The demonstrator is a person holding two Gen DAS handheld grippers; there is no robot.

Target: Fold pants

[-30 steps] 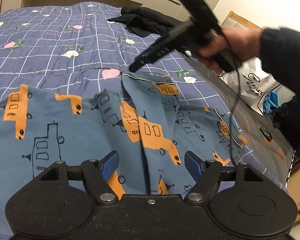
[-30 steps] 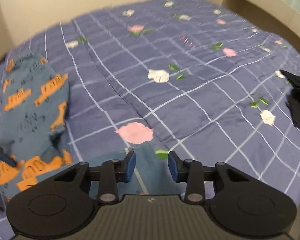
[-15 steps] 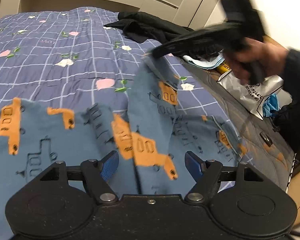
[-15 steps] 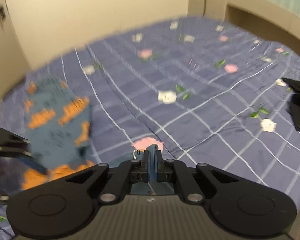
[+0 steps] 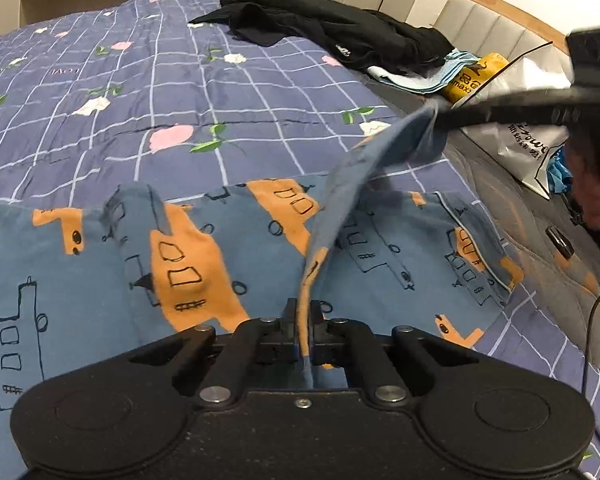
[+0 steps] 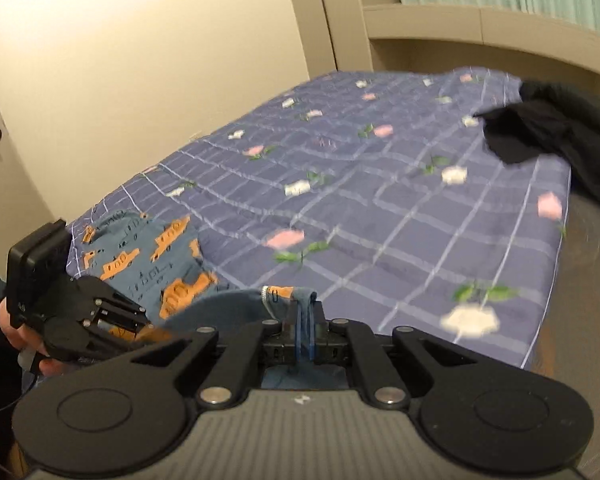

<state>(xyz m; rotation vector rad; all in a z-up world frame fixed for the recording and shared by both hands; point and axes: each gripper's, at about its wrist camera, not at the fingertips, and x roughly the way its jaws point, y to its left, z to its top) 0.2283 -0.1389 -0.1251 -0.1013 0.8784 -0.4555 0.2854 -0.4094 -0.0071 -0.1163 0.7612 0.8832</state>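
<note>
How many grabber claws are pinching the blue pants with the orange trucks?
2. The left gripper pinches a raised fold of the pants near the camera. The right gripper pinches another part of that fold, held up over the bed.

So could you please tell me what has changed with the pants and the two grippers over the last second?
The left gripper has just closed on a fold of the pants. The right gripper pinched the pants' edge and pulled it up and to the right in the left wrist view, lifting a ridge of cloth. The black clothes and the quilt stayed put.
</note>
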